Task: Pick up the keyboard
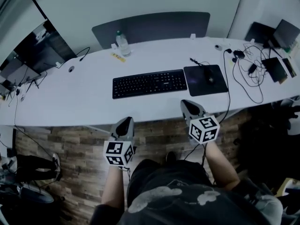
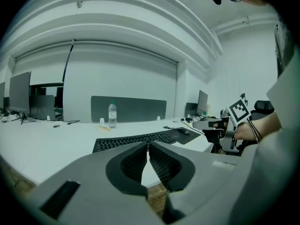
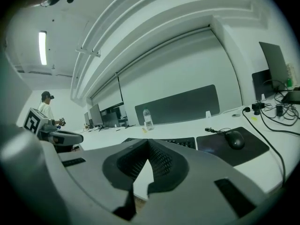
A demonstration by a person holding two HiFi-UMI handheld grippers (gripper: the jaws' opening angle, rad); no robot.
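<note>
Although the task is to lift it, the black keyboard (image 1: 149, 83) lies flat and untouched on the white desk (image 1: 70, 97), just left of the mouse pad (image 1: 205, 80) that carries the mouse (image 1: 209, 77). The left gripper (image 1: 124, 124) and right gripper (image 1: 190, 106) hang over the floor at the desk's near edge, well short of the keyboard. Both have their jaws clenched together with nothing between the pads. By my reading nothing is done yet: the reach, the opening of the jaws, the grasp and the lift all remain. Each gripper's own body hides part of the keyboard in its gripper view. Whether the keyboard trails a cable cannot be made out in these dim pictures.
</note>
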